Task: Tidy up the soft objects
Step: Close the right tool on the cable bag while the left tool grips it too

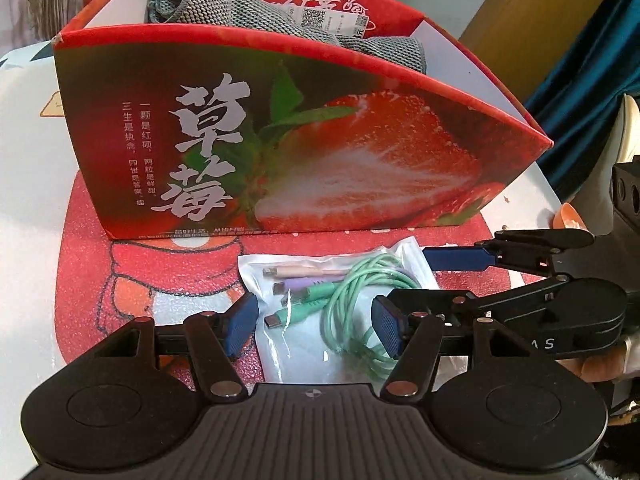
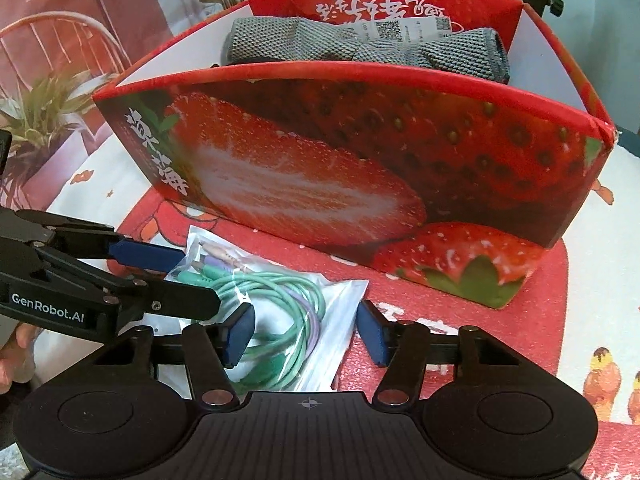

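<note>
both claws gaping wide and holding nothing, left gripper (image 1: 316,326) and right gripper (image 2: 306,334) straddling the bagged cable bundle (image 1: 340,308) lying before the strawberry box (image 1: 280,152); slick plastic risking slipping, grey knit cloth (image 2: 360,46) crowding the box.

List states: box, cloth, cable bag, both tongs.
Strawberry box: upright, top open.
Grey cloth: bunched inside the box, tag on top.
Cable bag: flat on the mat, in front of the box, not gripped.
Left tongs: open, straddling the bag.
Right tongs: open, over the bag.
</note>
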### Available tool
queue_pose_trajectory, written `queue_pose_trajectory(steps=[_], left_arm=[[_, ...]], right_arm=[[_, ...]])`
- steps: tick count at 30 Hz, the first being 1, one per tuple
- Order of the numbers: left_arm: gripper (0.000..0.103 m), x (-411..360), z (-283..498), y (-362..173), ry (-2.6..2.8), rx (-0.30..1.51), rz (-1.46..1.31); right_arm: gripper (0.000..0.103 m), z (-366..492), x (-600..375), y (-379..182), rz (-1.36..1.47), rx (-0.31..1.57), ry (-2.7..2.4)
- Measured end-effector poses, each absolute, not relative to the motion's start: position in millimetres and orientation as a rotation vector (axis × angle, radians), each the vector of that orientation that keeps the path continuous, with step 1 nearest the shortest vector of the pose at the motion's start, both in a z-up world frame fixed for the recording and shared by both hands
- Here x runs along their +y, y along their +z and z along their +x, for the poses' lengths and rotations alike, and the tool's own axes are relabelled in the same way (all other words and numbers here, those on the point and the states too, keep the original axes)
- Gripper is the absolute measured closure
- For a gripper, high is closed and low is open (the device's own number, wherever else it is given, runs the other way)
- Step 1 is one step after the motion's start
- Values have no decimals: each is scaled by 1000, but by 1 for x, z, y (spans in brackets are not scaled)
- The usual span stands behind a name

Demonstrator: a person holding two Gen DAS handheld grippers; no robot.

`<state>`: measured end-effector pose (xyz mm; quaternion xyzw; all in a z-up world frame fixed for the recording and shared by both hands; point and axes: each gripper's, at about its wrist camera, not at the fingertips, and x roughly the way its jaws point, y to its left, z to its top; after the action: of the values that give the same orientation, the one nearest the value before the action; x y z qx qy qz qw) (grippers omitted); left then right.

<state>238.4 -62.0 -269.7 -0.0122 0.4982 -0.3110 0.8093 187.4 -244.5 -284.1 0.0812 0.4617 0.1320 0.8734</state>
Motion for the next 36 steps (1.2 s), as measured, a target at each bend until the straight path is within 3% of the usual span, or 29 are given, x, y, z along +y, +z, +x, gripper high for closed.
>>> queue_pose_trajectory(steps=[3,7,12,14,19,25,36], left_arm=[[38,-63,238,-270,-666,1067,-30],[41,-65,237,-270,-662,1065,-28],[51,-60,238,-269,-648,1066,-37],[53,-58,238,-270,-646,1068,-44],[54,-57,239,-270,-650,1066,-38],[56,-54,236,-272,-654,1053,-34],[56,-54,229,-272,-651,1036,-23]], right_arm=[[61,188,-246,-284,191,964,280],[85,187,-251,-281,208,946,279],[87,189,-250,-280,202,946,280],[96,189,-252,-280,203,947,268],[95,188,-261,-282,226,963,256],[80,183,-283,-282,358,1046,273],[79,181,-284,-290,489,1103,309]])
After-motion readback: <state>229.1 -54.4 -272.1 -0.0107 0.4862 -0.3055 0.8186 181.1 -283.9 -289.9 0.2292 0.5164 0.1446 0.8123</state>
